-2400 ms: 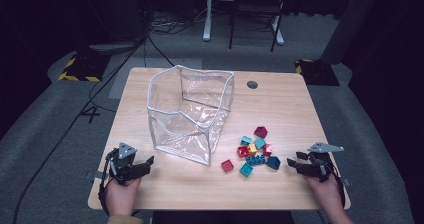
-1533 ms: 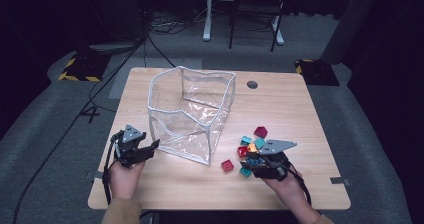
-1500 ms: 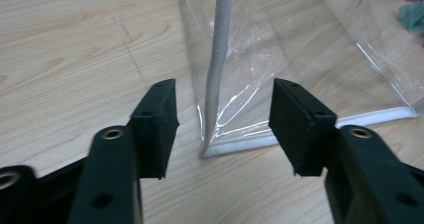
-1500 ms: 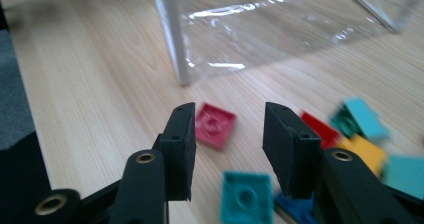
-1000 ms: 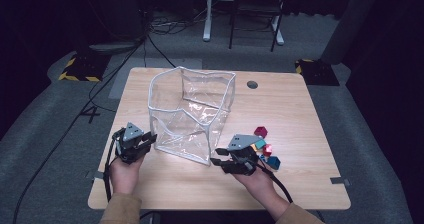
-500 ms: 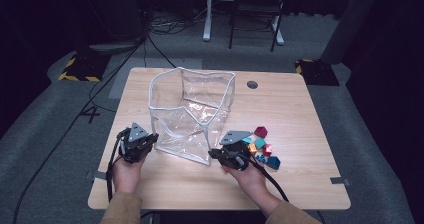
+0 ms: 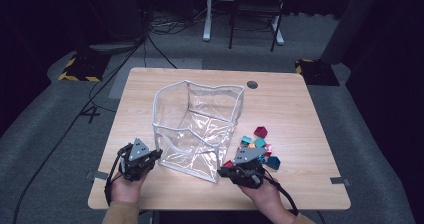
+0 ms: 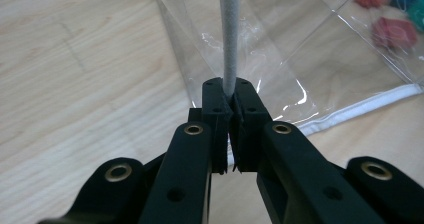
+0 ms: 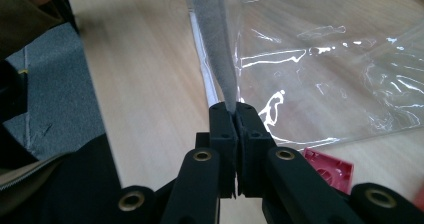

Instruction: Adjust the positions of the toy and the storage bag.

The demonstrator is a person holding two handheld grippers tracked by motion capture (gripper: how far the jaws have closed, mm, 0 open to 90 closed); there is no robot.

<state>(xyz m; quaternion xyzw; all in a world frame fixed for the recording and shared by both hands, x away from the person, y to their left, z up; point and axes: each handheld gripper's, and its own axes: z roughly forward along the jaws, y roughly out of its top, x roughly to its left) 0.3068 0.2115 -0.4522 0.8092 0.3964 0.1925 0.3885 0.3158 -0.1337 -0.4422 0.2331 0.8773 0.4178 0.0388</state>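
Note:
A clear plastic bag (image 7: 200, 85) with white trim stands open in the middle of the wooden table. My left gripper (image 7: 156, 154) is at its near left corner, shut on the upright white trim (image 8: 229, 44), which runs up from between the pads (image 8: 228, 96). At the near right corner my right gripper (image 7: 222, 171) is shut on the other upright trim strip (image 9: 215, 44), pinched at its tips (image 9: 233, 109). A pile of small coloured blocks (image 7: 257, 146) lies just right of the bag, beside my right hand. One red block (image 9: 330, 169) lies next to the right jaws.
The table's front edge (image 7: 220, 207) is close under both hands. A round cable hole (image 7: 252, 84) sits at the back right of the tabletop. Chair and desk legs (image 7: 240, 24) and floor cables stand beyond the table.
Both grippers have drawn back toward the table's front edge with the bag's near corners pinched. The bag's near side has come forward with them.

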